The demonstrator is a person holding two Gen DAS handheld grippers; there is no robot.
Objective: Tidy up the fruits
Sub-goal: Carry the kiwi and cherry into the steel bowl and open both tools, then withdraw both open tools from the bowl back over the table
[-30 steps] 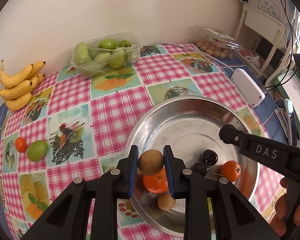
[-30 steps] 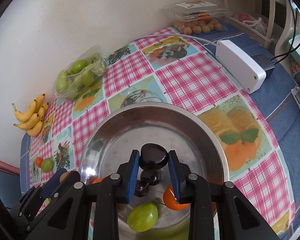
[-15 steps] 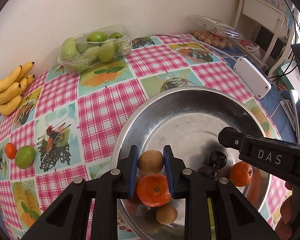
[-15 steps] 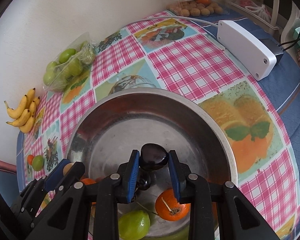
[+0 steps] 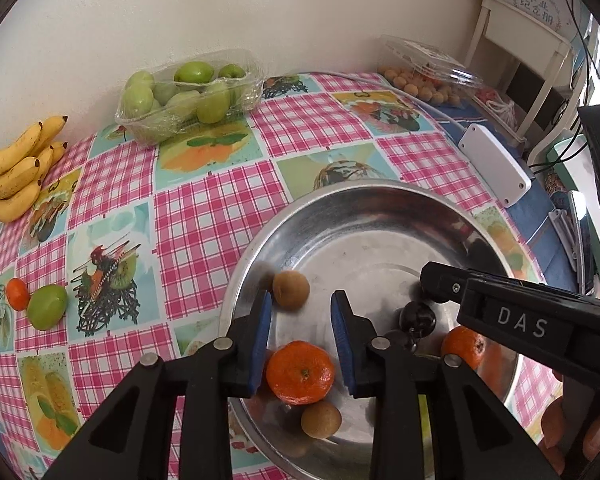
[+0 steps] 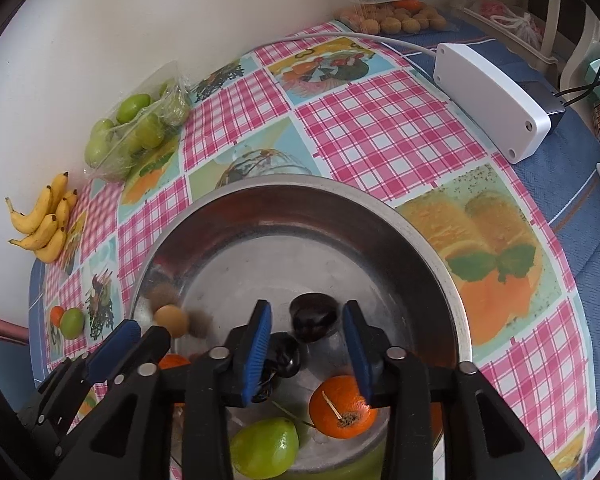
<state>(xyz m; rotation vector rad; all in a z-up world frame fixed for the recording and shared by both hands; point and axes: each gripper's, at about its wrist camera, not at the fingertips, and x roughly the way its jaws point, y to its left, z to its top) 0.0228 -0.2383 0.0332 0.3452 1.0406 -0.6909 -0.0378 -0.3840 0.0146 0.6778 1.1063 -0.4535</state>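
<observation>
A steel bowl point(image 5: 340, 186) point(image 6: 440, 264) stands on the checked cloth under both grippers. My left gripper point(image 5: 301, 300) is opening; a brown round fruit point(image 5: 291, 295) point(image 6: 172, 320), blurred, has left its blue pads and lies at the bowl's left wall. My right gripper point(image 6: 307, 307) is also opening, and a dark plum-like fruit point(image 6: 313, 318) sits blurred between its pads, touching neither. In the bowl lie two oranges point(image 5: 300, 372) point(image 6: 342, 406), a second brown fruit point(image 5: 321, 419), dark cherries point(image 5: 418, 316) point(image 6: 284, 356) and a green fruit point(image 6: 266, 448).
On the cloth to the left are a small orange point(image 5: 17, 294) and a green fruit point(image 5: 47, 306). Bananas point(image 5: 14, 172) and a clear tray of green fruit point(image 5: 188, 92) sit by the wall. A white box point(image 5: 494, 166) and a clamshell of small brown fruits point(image 5: 428, 76) lie to the right.
Both grippers have opened. The brown fruit dropped out of the left jaws into the bowl, and the dark fruit came free of the right pads.
</observation>
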